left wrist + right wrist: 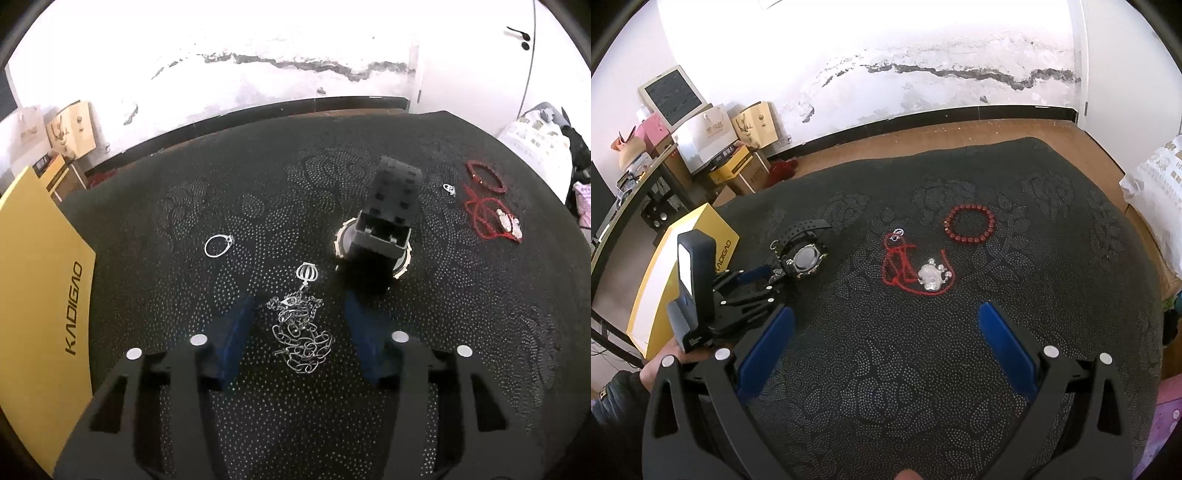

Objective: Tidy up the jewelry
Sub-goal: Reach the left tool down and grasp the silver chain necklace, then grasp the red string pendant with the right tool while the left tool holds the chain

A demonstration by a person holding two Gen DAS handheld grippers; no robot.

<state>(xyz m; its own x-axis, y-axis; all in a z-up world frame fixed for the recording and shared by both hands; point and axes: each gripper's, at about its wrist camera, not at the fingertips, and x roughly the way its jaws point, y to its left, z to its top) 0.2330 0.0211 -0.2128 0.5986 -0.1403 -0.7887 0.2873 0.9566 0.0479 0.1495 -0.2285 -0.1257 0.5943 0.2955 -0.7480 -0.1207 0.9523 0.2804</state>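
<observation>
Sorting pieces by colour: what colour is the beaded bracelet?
Dark red; the beaded bracelet shows best in the right wrist view.

Lower centre, right wrist view: bare dark cloth (886, 369), passable.
Centre, left wrist view: chain (301, 332), watch (380, 236) obstructing.

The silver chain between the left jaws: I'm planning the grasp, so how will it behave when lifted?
The silver chain lies in a loose tangled heap, so it will probably go limp and dangle. Its round pendant may swing. Thin links could slip through the open left gripper.
</observation>
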